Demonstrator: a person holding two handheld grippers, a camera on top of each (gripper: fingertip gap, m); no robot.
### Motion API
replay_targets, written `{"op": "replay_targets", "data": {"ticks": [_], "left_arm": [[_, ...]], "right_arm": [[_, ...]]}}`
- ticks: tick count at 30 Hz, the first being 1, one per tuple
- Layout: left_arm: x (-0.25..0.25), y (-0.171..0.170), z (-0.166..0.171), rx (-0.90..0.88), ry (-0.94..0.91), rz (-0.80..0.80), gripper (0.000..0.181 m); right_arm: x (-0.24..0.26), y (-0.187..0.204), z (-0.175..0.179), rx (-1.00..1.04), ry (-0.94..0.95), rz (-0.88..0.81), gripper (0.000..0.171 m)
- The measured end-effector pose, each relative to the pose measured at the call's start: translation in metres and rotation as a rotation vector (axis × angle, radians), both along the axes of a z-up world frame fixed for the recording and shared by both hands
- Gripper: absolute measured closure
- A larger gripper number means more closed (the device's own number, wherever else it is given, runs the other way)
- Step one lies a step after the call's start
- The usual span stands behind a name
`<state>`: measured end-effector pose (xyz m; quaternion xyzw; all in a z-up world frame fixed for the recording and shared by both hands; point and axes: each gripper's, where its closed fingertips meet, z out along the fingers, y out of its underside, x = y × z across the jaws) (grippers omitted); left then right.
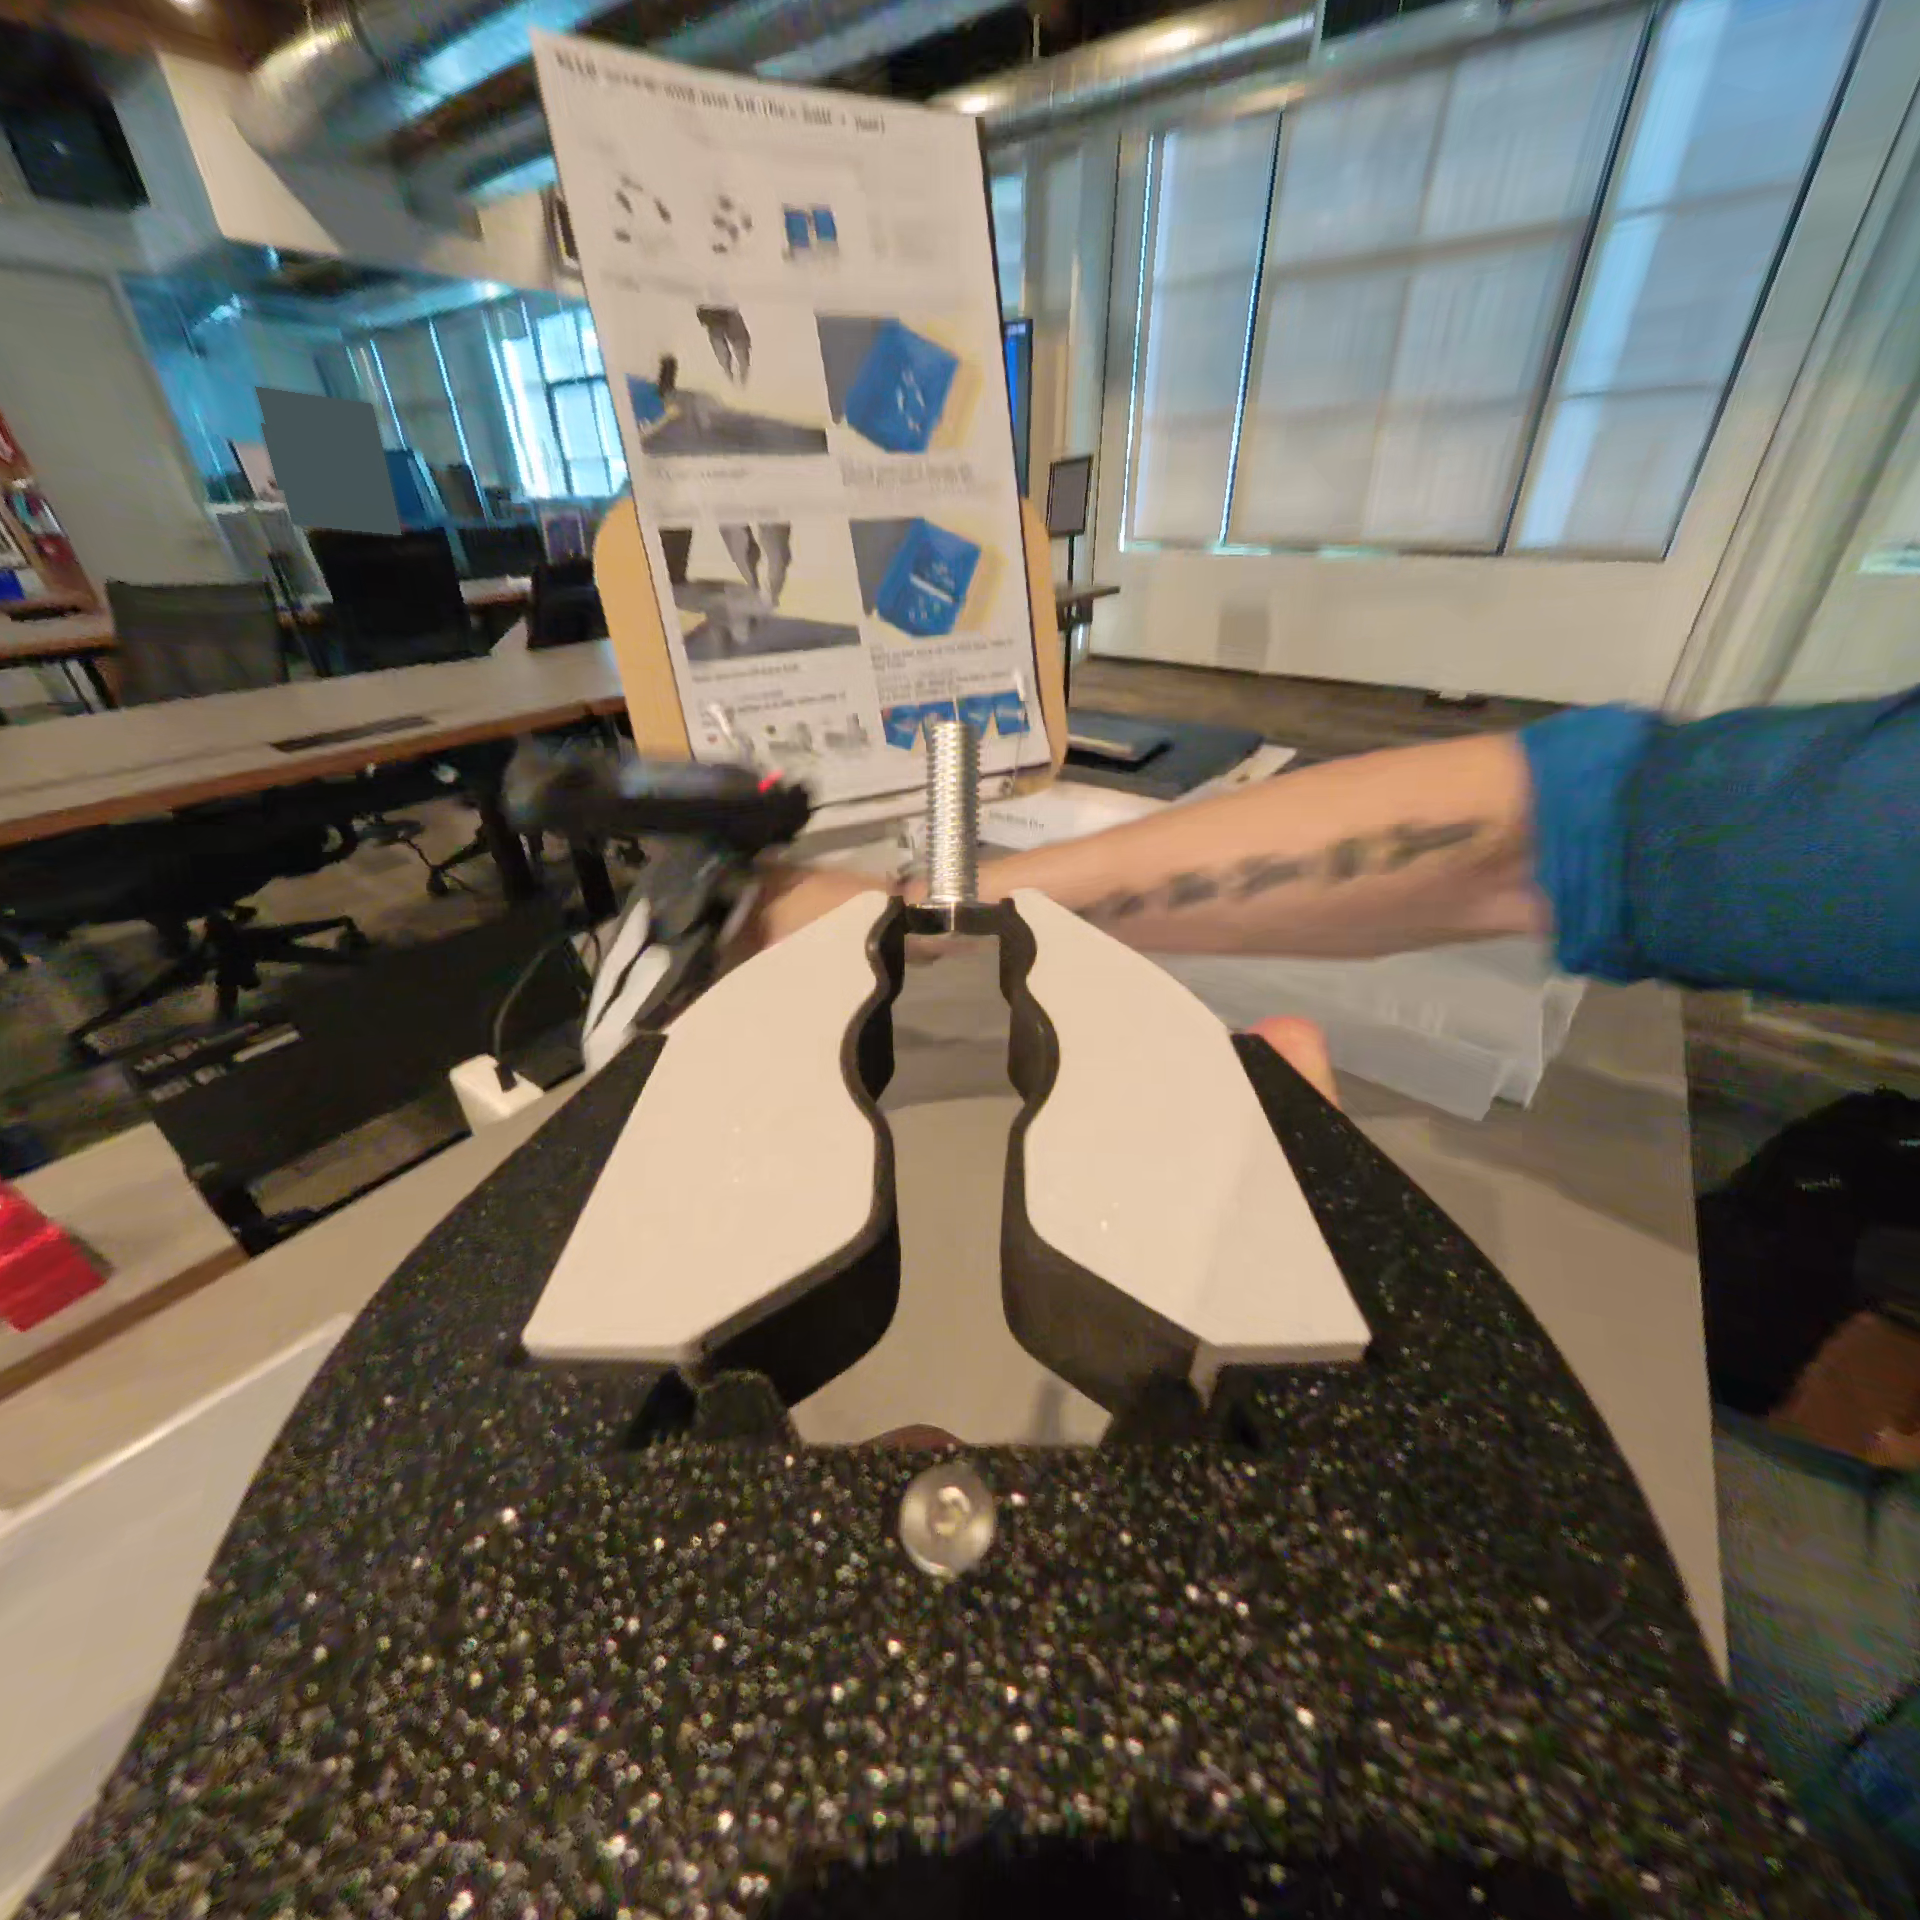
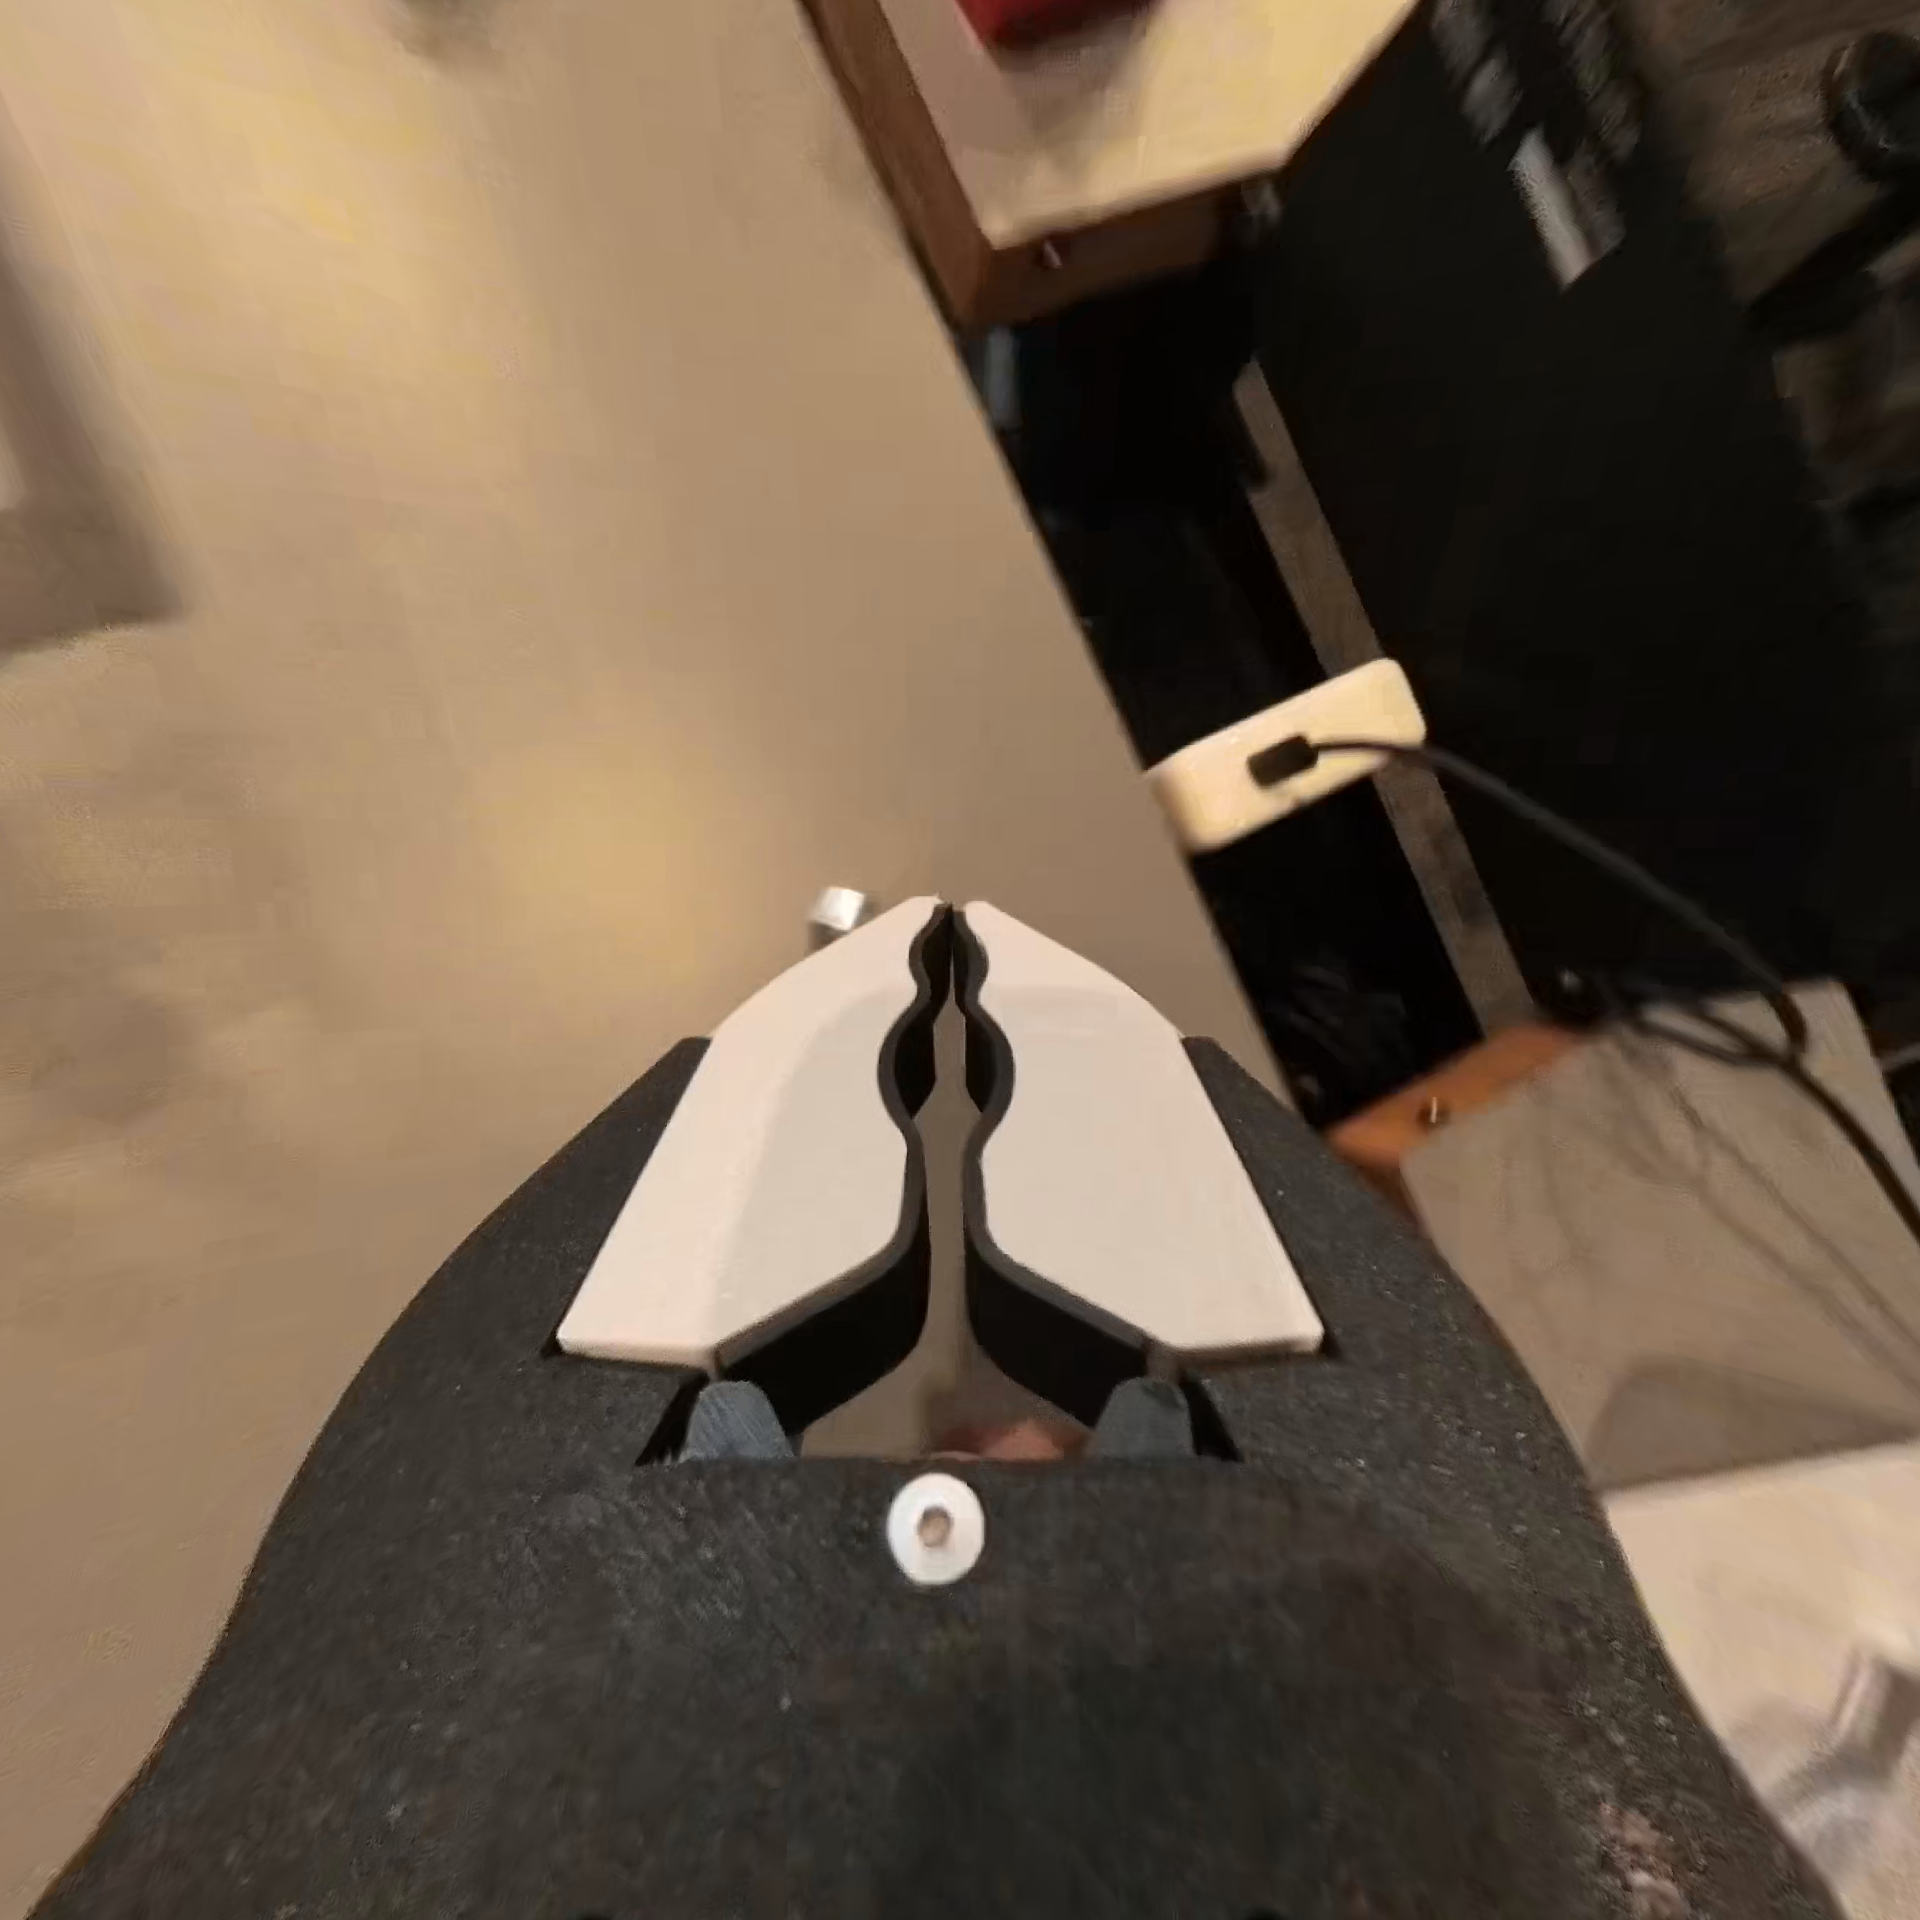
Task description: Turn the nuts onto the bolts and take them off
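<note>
1. Office desks and tall windows fill the background behind an instruction sheet (image 1: 821, 436).
2. Left gripper (image 1: 954, 920) jaws clamp the bolt (image 1: 952, 810) by its head, threads upright, bare.
3. Right gripper (image 2: 951, 914) jaws are pressed together, empty, over the pale surface (image 2: 520, 520); a small metal piece (image 2: 836, 914), perhaps a nut, lies just left of their tips.
4. Threading appears not yet begun.

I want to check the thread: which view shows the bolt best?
The left wrist view: the bolt stands upright, sharp, its head clamped by the left gripper. The right wrist view shows none of it.
</note>
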<state>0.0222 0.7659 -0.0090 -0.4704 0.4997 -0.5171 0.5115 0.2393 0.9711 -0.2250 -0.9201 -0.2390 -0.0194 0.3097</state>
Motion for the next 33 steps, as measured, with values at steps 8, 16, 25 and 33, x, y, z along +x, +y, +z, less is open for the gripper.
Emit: {"op": "replay_targets", "data": {"ticks": [8,16,25,33], "left_arm": [[-0.028,0.038,0.005,-0.032,-0.038,-0.006,0.165],[-0.056,0.063,0.011,-0.043,-0.086,0.006,0.165],[-0.048,0.058,-0.013,-0.028,0.008,0.009,0.165],[-0.038,0.043,-0.01,0.006,0.022,-0.007,0.165]], "right_arm": [[-0.035,0.035,-0.044,-0.129,-0.051,0.329,0.171],[-0.139,0.124,-0.048,-0.003,0.095,0.559,0.171],[-0.181,0.039,-0.054,-0.187,0.215,0.993,0.171],[-0.142,0.003,-0.029,-0.147,0.214,0.897,0.168]]}}
